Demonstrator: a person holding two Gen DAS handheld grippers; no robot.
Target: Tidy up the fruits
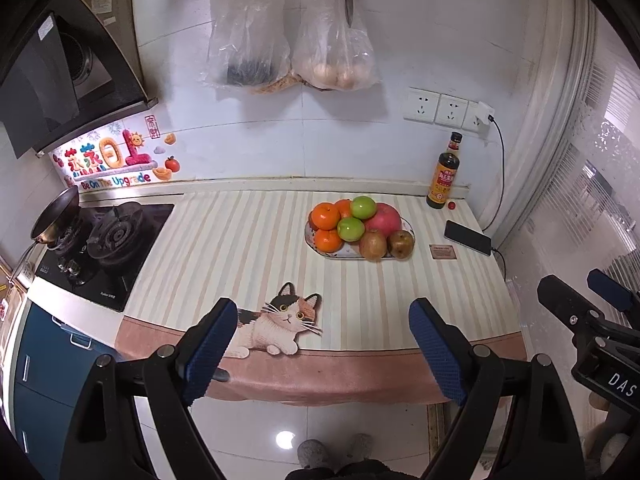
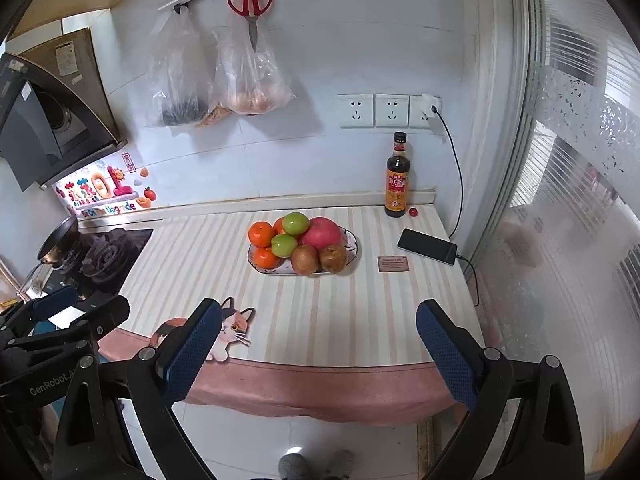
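You hold the left tool (image 1: 322,338) and right tool (image 2: 318,340) empty, spread wide, back from the table (image 1: 240,248), so the piled fruit plate (image 1: 320,251) stays reachable.

Black gripper (image 1: 322,344) frames, blue textured pads (image 1: 208,354), silver screws.

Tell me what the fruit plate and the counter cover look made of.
Fruit plate: looks like glazed ceramic, given its glossy white rim with a dark painted pattern; melamine is possible. Counter cover: seems soft cloth, matte and striped, with its pink edge draping over the counter front.
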